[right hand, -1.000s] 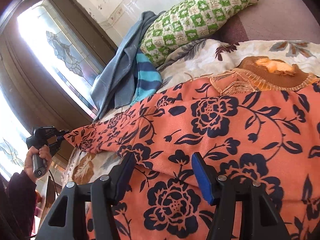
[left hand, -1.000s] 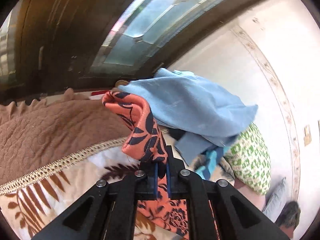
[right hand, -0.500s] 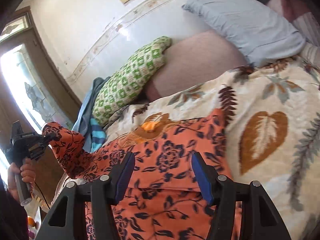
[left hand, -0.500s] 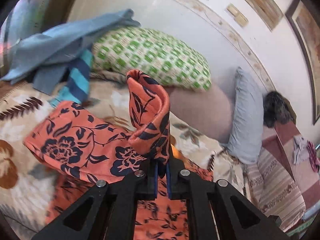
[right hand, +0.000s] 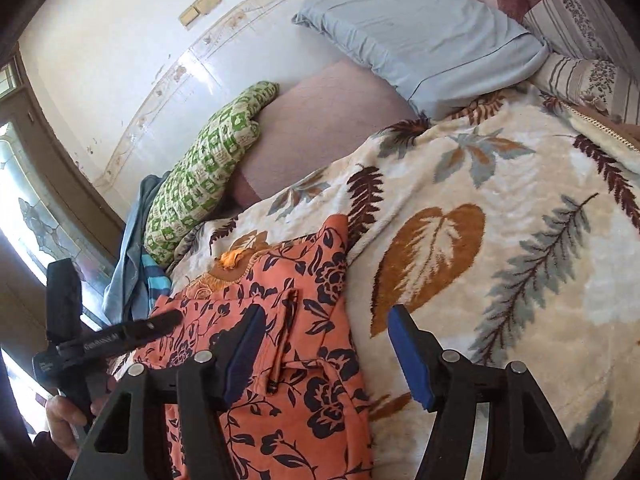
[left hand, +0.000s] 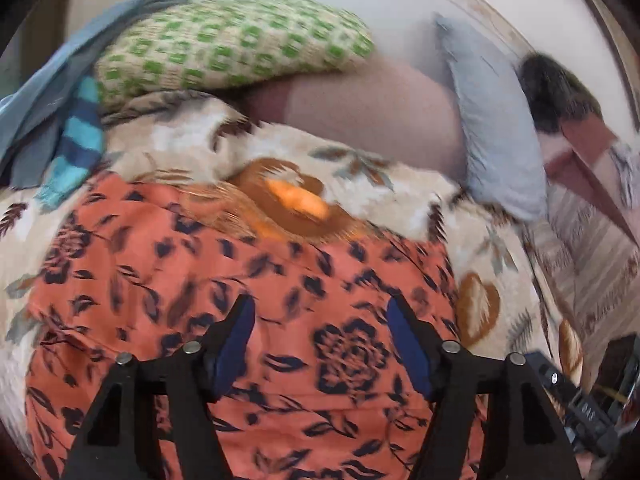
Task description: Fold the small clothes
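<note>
1. The orange flowered garment lies spread on the leaf-patterned blanket; its lower part runs out of both pictures, so its full outline cannot be seen.
2. The left gripper hangs over the garment with its jaws apart. They have just been opening, and nothing is pinched between the blue pads; the cloth shows only beneath the gap.
3. The left wrist view is smeared by motion, so the print and the folds are hard to read.
4. The right gripper also stands with jaws apart and has just widened a little. One finger is over the garment's edge, the other over bare blanket; the pads press on nothing.
5. In the right wrist view the garment's near edge is doubled into a narrow ridge running along it. At its far end, an orange-and-brown neckline shows.
6. The person's left hand grips the left tool's handle at the picture's lower left corner; the sleeve is cut off by the frame.
7. A green checked pillow leans at the wall, partly covering a grey-blue cloth and a striped blue piece. What these are cannot be told.
8. A pale blue pillow lies further right; the dark thing behind it is cropped.
</note>
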The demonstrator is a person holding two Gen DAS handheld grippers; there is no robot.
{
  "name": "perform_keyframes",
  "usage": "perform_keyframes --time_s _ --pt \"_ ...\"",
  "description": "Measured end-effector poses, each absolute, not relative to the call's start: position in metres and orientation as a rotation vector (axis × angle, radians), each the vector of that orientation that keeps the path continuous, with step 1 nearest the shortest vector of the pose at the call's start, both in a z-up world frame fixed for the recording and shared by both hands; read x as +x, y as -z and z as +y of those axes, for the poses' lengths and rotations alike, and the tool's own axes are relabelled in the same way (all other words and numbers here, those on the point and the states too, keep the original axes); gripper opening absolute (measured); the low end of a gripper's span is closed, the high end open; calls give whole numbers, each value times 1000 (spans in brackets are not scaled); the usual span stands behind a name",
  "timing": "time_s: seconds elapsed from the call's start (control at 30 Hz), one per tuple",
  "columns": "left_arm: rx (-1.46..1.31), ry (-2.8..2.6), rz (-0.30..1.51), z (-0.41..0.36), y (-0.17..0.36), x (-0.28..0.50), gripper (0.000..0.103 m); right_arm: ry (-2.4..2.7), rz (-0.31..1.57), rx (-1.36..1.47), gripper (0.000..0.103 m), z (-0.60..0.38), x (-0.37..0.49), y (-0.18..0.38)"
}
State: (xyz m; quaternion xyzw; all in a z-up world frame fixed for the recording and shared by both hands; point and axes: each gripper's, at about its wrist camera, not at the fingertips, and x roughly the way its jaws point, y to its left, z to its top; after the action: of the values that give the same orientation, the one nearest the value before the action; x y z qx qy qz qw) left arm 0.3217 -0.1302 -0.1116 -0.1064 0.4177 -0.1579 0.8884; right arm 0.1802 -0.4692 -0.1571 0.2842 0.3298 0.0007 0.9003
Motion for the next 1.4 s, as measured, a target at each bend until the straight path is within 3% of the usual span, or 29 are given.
perform_keyframes --time_s 0.23,0.47,0.53,0.57,0.6,0.7,0.87,0.97,1.07,1.2,1.4 --pt "-276 -79 821 -20 151 348 72 -86 796 549 67 -414 236 175" --pt "-336 -82 870 1 171 357 72 51 992 451 64 -388 302 212" --pt "-311 -80 880 0 175 359 72 61 1000 429 41 -383 306 214" --pt "-299 -81 883 -1 176 361 72 46 995 391 21 -375 307 211" --pt "-294 -82 883 -3 176 363 72 44 987 322 9 -366 308 205" --pt "-300 -78 868 -2 174 365 72 74 917 172 9 -350 306 180" --pt "-302 -60 871 -1 175 366 72 135 836 172 9 -367 331 140" --pt "-237 -71 890 -9 179 369 72 156 920 127 10 -371 365 161" --pt "-174 -85 903 -16 182 370 72 198 1098 165 18 -377 380 213" --pt "-180 -94 906 -15 181 371 72 201 1022 206 25 -380 358 204" --pt "-188 -122 863 -13 171 367 72 211 898 257 25 -381 323 171"
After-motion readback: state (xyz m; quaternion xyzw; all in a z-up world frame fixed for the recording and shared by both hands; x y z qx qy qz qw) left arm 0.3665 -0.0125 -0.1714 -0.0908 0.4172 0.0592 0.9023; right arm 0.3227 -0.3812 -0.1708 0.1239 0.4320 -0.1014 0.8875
